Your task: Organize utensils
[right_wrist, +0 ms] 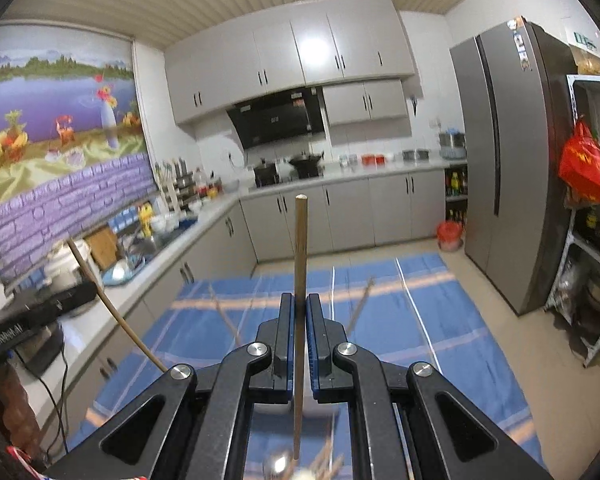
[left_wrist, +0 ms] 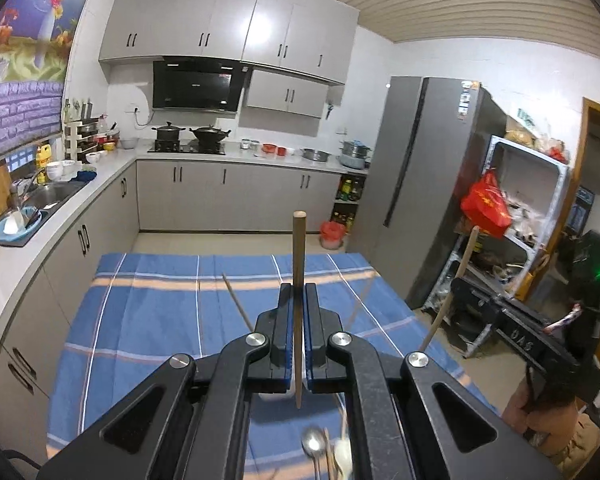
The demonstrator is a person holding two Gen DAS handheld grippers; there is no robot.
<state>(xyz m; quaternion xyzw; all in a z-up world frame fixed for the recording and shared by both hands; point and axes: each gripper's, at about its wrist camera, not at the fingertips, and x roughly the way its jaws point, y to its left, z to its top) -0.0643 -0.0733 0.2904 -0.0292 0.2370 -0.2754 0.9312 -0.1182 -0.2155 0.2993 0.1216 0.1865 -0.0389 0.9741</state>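
Home kitchen; grey wall cabinets (left_wrist: 228, 28) above black range hood (left_wrist: 196, 85); gas hob (left_wrist: 186, 147) with two black pots (left_wrist: 210, 133) on L-shaped counter (left_wrist: 112, 162); steel sink (left_wrist: 54, 194) with bowls beside it; tall grey double-door fridge (left_wrist: 428, 184) at right; metal shelving (left_wrist: 528, 208) crowded with goods, red bag (left_wrist: 486, 204) hanging on it; printed landscape blind (right_wrist: 56, 120) over window; table under blue striped cloth (left_wrist: 168, 320) in middle of room; red-lined bin (left_wrist: 333, 234) on tiled floor.

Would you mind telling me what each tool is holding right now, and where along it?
Each tool grips one wooden chopstick upright: the left tool and the right tool both clamp theirs mid-shaft.
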